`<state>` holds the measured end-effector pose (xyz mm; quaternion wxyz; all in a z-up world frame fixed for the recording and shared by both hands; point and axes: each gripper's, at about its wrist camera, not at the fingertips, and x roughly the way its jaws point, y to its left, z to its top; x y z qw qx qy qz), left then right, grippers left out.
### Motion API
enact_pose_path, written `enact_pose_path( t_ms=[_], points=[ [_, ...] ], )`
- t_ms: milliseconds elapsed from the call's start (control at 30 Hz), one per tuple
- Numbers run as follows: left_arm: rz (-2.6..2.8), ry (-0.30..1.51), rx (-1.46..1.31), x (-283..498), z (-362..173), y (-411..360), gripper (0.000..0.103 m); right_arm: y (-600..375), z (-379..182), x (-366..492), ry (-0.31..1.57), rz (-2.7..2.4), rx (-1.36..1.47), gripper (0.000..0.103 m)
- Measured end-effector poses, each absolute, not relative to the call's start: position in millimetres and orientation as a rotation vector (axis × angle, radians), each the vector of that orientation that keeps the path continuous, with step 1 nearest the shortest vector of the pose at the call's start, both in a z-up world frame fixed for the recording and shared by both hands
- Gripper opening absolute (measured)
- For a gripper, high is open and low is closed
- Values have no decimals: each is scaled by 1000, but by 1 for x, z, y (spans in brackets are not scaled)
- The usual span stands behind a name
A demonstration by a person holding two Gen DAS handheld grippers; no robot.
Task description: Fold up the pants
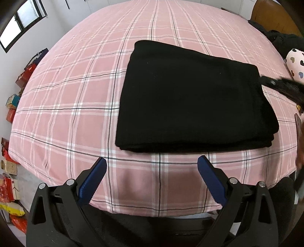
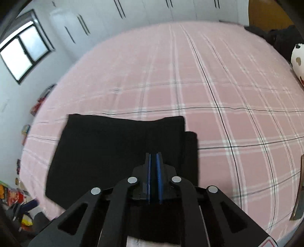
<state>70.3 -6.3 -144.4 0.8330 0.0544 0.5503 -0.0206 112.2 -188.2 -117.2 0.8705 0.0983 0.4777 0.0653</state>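
The black pants lie folded into a flat, layered rectangle on the pink plaid bed. My left gripper hovers open just in front of the pants' near edge, with only bedsheet between its blue pads. In the right wrist view the pants lie below my right gripper, whose blue pads stand almost together over the right part of the cloth; I see nothing caught between them. The right gripper also shows as a dark blur at the pants' right edge.
Wide bare bedsheet stretches behind and to the right of the pants. A white heart-print pillow and dark clothes lie at the far right. Boxes and bags line the floor left of the bed; white wardrobes stand behind.
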Motion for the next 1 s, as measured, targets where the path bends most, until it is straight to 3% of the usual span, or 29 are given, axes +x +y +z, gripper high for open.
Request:
enact_pose_path(
  t_ms=[100,267,400,500,667,833,900,967,1000],
  points=[
    [-46,1176,116,74,-148,-8,94,-194,-151,101,1058,124,211,6],
    [-42,1173,130,70,-146,-9,94,-201,-115,65,982,133,267,9],
    [-41,1168,136,66,-145,-13,94,-193,-147,58,1084,134,200,8],
    [-40,1154,146,60,-139,-16,94,-193,-138,57,1064,121,240,8],
    [-34,1143,141,52,-131,-15,94,-186,-108,41,1028,147,196,12],
    [-39,1127,137,47,-124,-12,94,-204,-118,22,1047,112,243,18],
    [-75,1122,103,44,-120,-9,94,-216,-123,12,1056,102,282,24],
    [-191,1124,-21,45,-114,2,94,-225,-129,5,1059,100,316,50],
    [-242,1124,-87,46,-112,9,94,-229,-128,3,1050,103,332,54]
  ],
)
